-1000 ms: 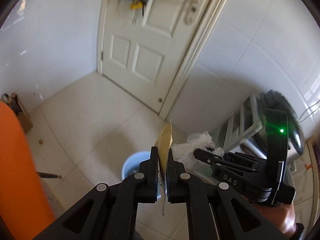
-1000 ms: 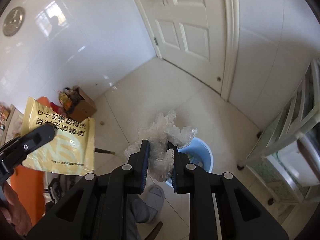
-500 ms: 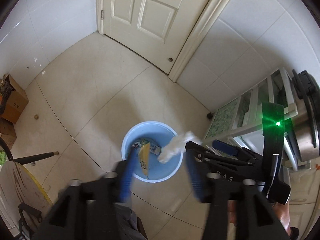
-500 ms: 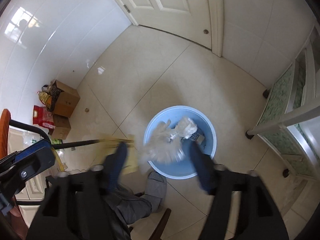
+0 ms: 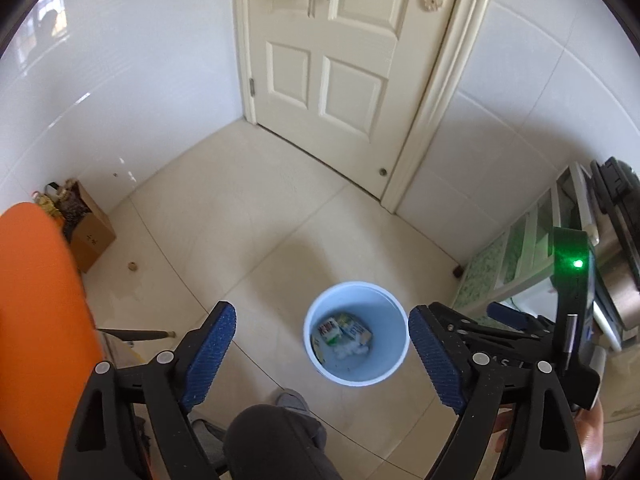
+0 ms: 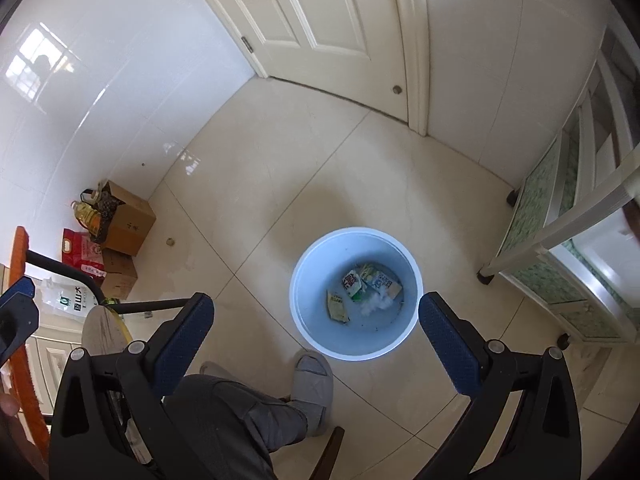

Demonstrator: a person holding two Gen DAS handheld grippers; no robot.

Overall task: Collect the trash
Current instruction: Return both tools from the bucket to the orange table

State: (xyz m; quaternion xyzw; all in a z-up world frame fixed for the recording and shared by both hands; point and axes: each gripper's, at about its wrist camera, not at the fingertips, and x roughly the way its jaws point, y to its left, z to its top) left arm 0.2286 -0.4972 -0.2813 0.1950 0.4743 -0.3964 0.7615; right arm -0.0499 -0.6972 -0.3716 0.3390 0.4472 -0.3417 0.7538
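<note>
A pale blue bucket (image 5: 356,286) (image 6: 356,233) stands on the tiled floor below both grippers. In it lie printed wrappers (image 5: 340,330) (image 6: 352,282), a yellow packet (image 6: 337,305) and a crumpled white plastic wad (image 5: 352,350) (image 6: 376,300). My left gripper (image 5: 320,316) hangs above the bucket, its jaws opening wide with nothing between the blue pads. My right gripper (image 6: 316,300) is also above the bucket, jaws opening and empty. In the left wrist view its green light (image 5: 577,264) shows at the right.
A white door (image 5: 344,80) is shut at the back. Cardboard boxes (image 6: 128,224) sit by the left wall. A white shelf rack (image 6: 560,240) stands on the right. A person's leg (image 6: 240,412) and grey slipper (image 6: 314,376) are beside the bucket, an orange surface (image 5: 36,320) at left.
The left gripper was shut on a yellow packet and the right on a white plastic wad. Both jaws opened over the bucket and the two pieces now lie inside it.
</note>
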